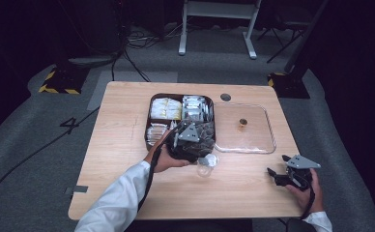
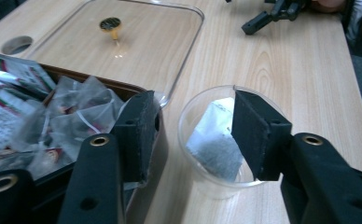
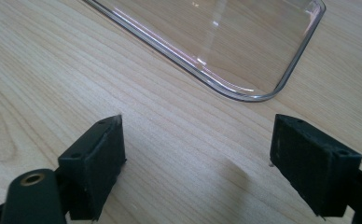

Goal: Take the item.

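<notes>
A clear plastic cup stands on the wooden table just in front of a brown compartment tray. Inside the cup lies a tea bag. My left gripper hovers over the tray's near right corner and the cup, open, with nothing between its fingers. My right gripper rests low over bare table at the front right, open and holding nothing. It is also seen far off in the left gripper view.
The tray holds several packets and pyramid tea bags. A clear flat lid with a small gold knob lies right of the tray. A round cable hole is behind it.
</notes>
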A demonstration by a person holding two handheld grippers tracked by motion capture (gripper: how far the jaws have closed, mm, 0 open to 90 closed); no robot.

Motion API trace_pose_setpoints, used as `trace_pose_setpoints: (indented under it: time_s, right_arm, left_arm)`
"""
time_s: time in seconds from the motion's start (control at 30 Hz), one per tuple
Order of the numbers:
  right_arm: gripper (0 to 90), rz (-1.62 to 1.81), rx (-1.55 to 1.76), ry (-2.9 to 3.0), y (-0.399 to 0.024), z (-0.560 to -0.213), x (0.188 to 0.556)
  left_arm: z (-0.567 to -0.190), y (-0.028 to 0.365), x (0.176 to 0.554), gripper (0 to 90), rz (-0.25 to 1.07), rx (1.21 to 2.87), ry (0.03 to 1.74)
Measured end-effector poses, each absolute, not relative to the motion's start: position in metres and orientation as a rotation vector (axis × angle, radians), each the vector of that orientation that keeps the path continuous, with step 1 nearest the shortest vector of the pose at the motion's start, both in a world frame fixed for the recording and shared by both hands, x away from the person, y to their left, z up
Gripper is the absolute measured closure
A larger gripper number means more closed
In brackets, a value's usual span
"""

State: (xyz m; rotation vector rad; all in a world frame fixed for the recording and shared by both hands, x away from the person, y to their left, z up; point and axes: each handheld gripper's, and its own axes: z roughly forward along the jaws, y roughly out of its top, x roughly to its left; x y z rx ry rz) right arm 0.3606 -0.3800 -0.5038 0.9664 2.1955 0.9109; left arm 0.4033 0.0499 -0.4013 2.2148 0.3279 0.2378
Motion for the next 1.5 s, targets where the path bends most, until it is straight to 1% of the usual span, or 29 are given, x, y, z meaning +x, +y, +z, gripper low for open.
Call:
trace_pose_setpoints:
  time_s: [0.07,0.17,0.2,0.33,0.4,0.7,0.9,1.37,1.5]
  right_arm:
    - [18.2,0.911,0.966,2.195,-0.38,-0.504,0.361]
    - [18.2,0.911,0.965,2.195,-0.38,-0.504,0.361]
    - [18.2,0.911,0.965,2.195,-0.38,-0.504,0.361]
    - [18.2,0.911,0.966,2.196,-0.38,-0.504,0.361]
    - [18.2,0.911,0.966,2.196,-0.38,-0.504,0.361]
    - [18.2,0.911,0.967,2.196,-0.38,-0.504,0.361]
    - [18.2,0.911,0.966,2.195,-0.38,-0.504,0.361]
    - [18.2,0.912,0.968,2.196,-0.38,-0.504,0.361]
    - [18.2,0.911,0.967,2.196,-0.38,-0.504,0.361]
  left_arm:
    - [-0.399,0.053,0.403,40.4,0.26,2.218,0.34]
    - [-0.396,0.057,0.402,34.7,0.285,2.227,0.351]
    - [-0.396,0.058,0.401,34.7,0.292,2.23,0.357]
    - [-0.394,0.065,0.401,28.4,0.339,2.251,0.384]
    - [-0.393,0.068,0.401,26.6,0.339,2.247,0.385]
    - [-0.391,0.082,0.399,24.9,0.39,2.264,0.406]
    - [-0.391,0.091,0.395,20.5,0.418,2.285,0.409]
    - [-0.389,0.11,0.386,20.0,0.464,2.31,0.421]
    - [-0.393,0.116,0.382,17.2,0.477,2.327,0.433]
